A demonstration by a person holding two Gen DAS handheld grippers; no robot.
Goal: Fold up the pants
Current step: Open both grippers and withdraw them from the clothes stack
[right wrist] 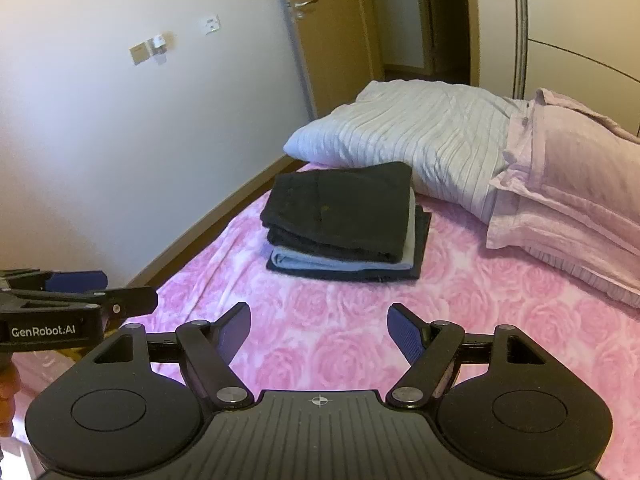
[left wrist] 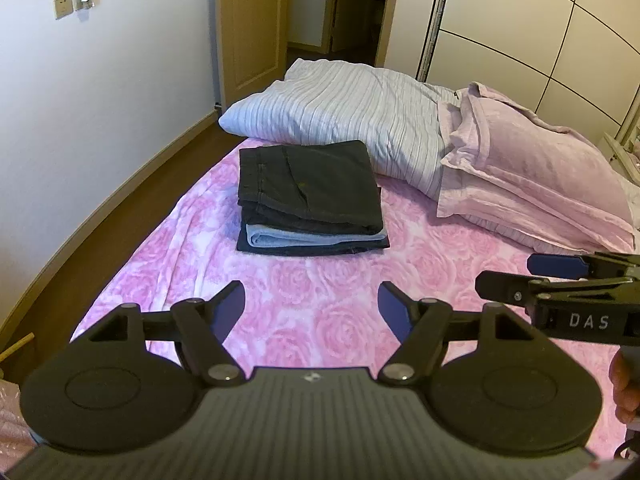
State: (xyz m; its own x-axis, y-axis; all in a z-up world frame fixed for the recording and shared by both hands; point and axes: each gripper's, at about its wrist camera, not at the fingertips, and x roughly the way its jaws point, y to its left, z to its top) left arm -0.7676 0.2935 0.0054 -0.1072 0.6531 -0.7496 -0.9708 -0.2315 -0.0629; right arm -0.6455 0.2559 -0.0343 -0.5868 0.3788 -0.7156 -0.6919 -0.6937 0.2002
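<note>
- A white wall (left wrist: 100, 92) stands on the left, with two switch plates (left wrist: 63, 6) on it.
- A wooden door (left wrist: 248, 28) stands open to a dim hallway.
- Pale wardrobe panels (left wrist: 520, 24) fill the right side.
- The brown floor (left wrist: 132, 184) runs beside the bed (left wrist: 320, 292).

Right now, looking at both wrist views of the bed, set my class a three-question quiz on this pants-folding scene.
1. True or false: the left gripper holds cloth.
2. What lies directly under the top dark pants in the stack: A light blue garment, B pink pillow, C bare sheet?
3. Which item beyond the stack touches it?

Key: 1 false, both it and the right gripper are empty. 2 A. 3 The striped duvet.
</note>
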